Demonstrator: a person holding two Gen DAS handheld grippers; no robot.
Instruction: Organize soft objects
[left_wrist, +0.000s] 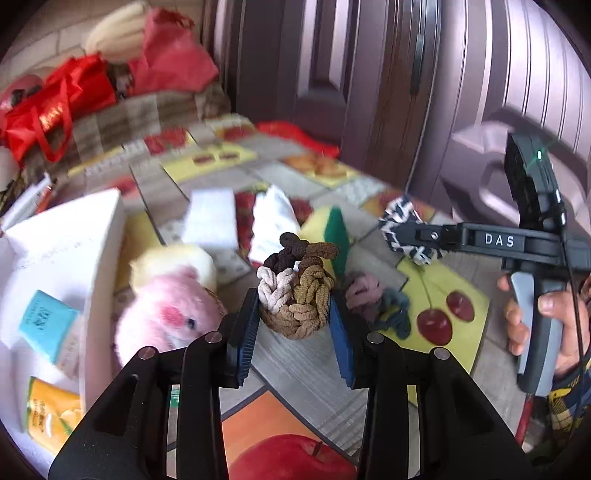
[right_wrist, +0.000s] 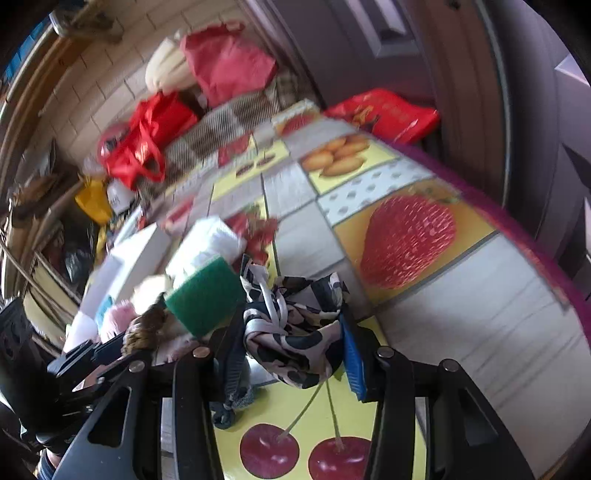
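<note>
2 grippers each hold a soft thing above the fruit-print tablecloth (right_wrist: 480, 314). At centre of the left wrist view, the left gripper (left_wrist: 293, 325) pinches a braided bundle of brown, tan and cream hair ties (left_wrist: 295, 295) between its pads. At lower centre of the right wrist view, the right gripper (right_wrist: 291, 354) clamps a black-and-white patterned satin scrunchie (right_wrist: 295, 332). A pink plush toy (left_wrist: 166, 314) lies beside the white foam box (left_wrist: 103, 251) at left.
</note>
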